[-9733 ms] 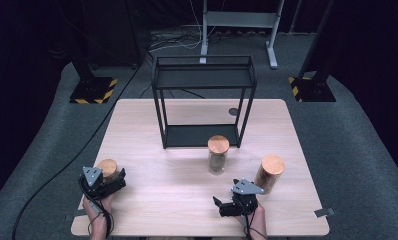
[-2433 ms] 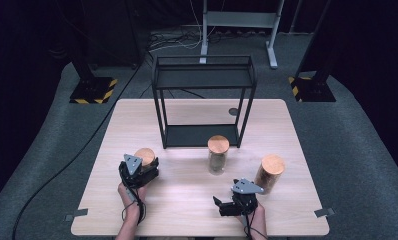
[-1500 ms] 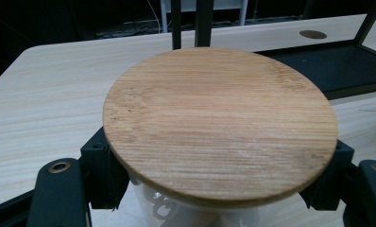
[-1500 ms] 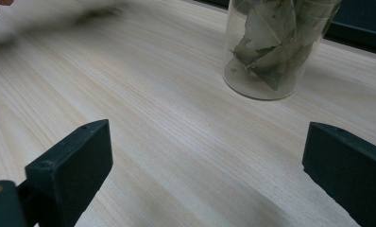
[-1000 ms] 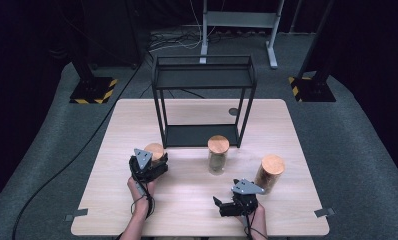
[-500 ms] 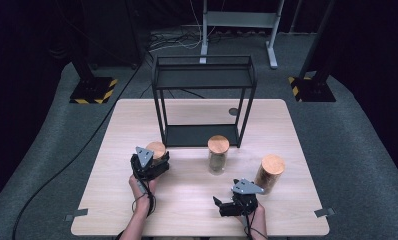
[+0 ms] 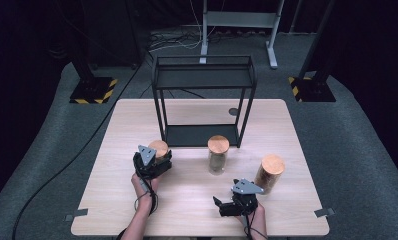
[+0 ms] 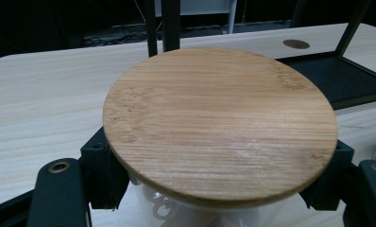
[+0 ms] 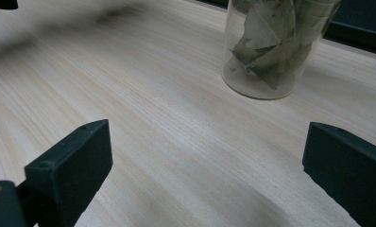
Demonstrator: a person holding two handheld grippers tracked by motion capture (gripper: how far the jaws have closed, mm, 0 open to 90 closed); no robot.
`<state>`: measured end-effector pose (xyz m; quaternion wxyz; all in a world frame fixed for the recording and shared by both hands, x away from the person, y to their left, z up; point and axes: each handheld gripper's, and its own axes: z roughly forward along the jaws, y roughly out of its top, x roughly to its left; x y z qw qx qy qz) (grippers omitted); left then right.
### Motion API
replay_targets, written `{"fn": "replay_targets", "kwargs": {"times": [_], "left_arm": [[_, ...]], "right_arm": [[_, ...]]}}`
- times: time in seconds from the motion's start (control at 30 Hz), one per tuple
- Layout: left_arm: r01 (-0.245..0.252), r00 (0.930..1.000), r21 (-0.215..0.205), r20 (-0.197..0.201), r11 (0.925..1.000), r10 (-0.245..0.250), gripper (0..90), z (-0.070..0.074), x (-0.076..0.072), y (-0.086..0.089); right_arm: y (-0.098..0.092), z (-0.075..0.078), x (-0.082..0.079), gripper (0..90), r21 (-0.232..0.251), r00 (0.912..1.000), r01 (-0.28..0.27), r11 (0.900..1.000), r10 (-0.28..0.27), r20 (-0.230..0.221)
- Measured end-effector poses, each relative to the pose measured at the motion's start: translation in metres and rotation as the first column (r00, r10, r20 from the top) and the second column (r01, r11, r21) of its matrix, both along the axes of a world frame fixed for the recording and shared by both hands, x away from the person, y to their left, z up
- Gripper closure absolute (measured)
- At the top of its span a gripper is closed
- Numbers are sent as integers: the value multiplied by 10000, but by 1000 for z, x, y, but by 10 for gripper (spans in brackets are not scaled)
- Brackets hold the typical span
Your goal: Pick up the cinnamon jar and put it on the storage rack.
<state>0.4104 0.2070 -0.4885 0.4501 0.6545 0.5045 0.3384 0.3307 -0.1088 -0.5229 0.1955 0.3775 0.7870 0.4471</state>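
So the left gripper, clamped on the wooden-lidded glass jar, has carried it across to just before the black metal shelf rack. Shelving's probably next. Right gripper rests open.

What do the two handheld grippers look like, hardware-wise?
Both are black. The left gripper and right gripper each carry a grey three-cornered plate on top, and a dark cable trails back along each forearm. Up close, the jaws are blocky matt-black pads on rounded black arms with a brass-coloured screw hole. The forearms show no sleeves.
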Motion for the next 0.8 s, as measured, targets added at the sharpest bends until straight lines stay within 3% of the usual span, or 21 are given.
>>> {"fn": "replay_targets", "kwargs": {"times": [0.8], "left_arm": [[232, 9997, -10, 7, 9997, -232, 249, 2, 10, -13]], "right_arm": [[0, 0, 0, 16, -9, 10000, 17, 10000, -17, 3]]}}
